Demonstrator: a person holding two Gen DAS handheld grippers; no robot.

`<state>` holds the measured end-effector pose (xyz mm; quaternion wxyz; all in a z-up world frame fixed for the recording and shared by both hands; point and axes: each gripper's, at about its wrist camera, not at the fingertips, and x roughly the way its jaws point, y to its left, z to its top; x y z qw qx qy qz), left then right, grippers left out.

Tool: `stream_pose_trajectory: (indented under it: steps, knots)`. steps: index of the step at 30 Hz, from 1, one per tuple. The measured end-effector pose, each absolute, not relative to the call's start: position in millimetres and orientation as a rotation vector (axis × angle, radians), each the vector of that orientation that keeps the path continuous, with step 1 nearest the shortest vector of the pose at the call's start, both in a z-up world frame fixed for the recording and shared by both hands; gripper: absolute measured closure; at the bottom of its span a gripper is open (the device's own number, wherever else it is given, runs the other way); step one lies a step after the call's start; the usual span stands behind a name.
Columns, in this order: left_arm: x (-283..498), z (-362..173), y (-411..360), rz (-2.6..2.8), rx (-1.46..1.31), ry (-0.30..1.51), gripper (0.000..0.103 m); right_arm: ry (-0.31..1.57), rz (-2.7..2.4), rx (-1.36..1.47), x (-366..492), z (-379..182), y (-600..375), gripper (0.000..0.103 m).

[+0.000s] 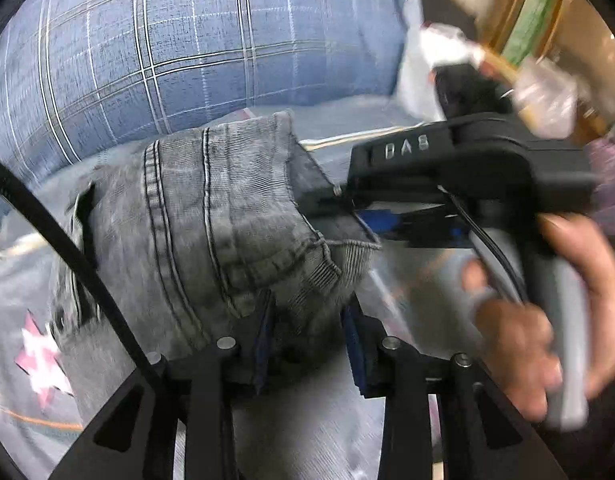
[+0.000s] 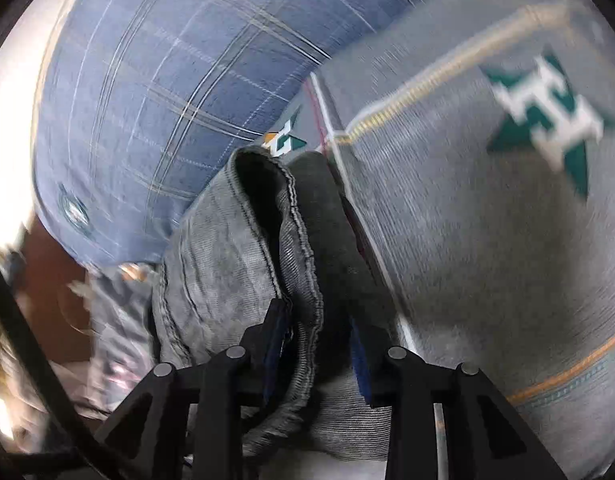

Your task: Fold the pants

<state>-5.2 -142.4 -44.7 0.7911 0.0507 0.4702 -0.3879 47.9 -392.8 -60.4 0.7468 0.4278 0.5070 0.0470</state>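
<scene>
Grey bedspread [image 2: 487,240] underneath, printed with green-and-white star motifs and orange piping, with a large blue plaid pillow [image 1: 167,52] propped behind it; so a bed, not a desk. Off to the far side in the left wrist view, gilded furniture and some crumpled clear plastic [image 1: 547,96], blurred.

Grey denim pants [image 1: 227,208] lifted off the bedspread, bunched and hanging between the two tools. Left gripper [image 1: 307,344] clamped on a thick wad of denim, blue-padded fingers [image 1: 353,352] pressed in on either side. Right gripper [image 2: 317,356] likewise closed over a seamed edge of the pants [image 2: 243,240], cloth filling the gap between the pads; seen from the left camera, its black body [image 1: 447,176] and the hand [image 1: 547,320] on its grey handle sit just beside the fabric.

Progress, judged from this: mid-fold at best. Fabric doubled over and gathered, seams and a hem showing, but nothing laid flat or squared yet. Probably left to do: lowering onto the bedspread, smoothing, a further fold or two.

In the way: the pillow close behind the pants, limiting room to spread out; a black cable [image 1: 67,248] crossing the left view near the cloth. Heavy motion blur, so finer detail hard to tell.
</scene>
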Motion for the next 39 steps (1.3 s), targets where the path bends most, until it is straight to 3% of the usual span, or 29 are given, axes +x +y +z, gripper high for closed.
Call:
stream_pose_trajectory:
  steps: [1,4,5,11,16,18,20,22,27,30,34,36,38,39]
  knots:
    - [-5,-39,-131,-0.853,0.074,1.002,0.065,1.087,0.125,0.978,46,-60,-399,0.069]
    - [7,-20,-100,-0.831,-0.035,0.97,0.051,1.007,0.116,0.962,38,-39,-405,0.044]
    - [12,-17,-90,-0.804,-0.071,0.952,0.047,0.992,0.11,0.938,35,-33,-406,0.04]
    - [47,-40,-34,-0.528,-0.17,0.919,0.046,0.917,0.195,0.771,31,4,-376,0.04]
    - [62,-55,-12,-0.512,-0.289,0.991,0.046,1.096,0.066,0.623,49,-37,-349,0.041]
    - [66,-56,-12,-0.511,-0.297,1.008,0.046,1.115,0.07,0.624,54,-49,-346,0.05]
    - [64,-64,-21,-0.53,-0.282,1.033,0.046,1.097,0.069,0.566,55,-43,-340,0.075]
    - [60,-65,-26,-0.53,-0.247,1.044,0.046,1.079,0.05,0.504,51,-29,-332,0.091]
    - [49,-63,-32,-0.544,-0.207,1.023,0.045,0.995,0.056,0.425,35,9,-332,0.096]
    - [43,-66,-41,-0.532,-0.133,1.02,0.044,1.122,0.024,0.46,54,-35,-338,0.096]
    - [46,-56,-29,-0.563,-0.208,1.036,0.044,1.145,0.018,0.5,55,-41,-344,0.085]
    - [52,-53,-14,-0.572,-0.286,1.027,0.043,1.124,0.016,0.494,50,-28,-350,0.065]
    - [61,-53,3,-0.526,-0.356,1.019,0.043,1.083,0.033,0.508,44,-16,-358,0.019]
    - [64,-55,9,-0.519,-0.384,1.02,0.043,1.057,0.036,0.532,41,-11,-365,0.014]
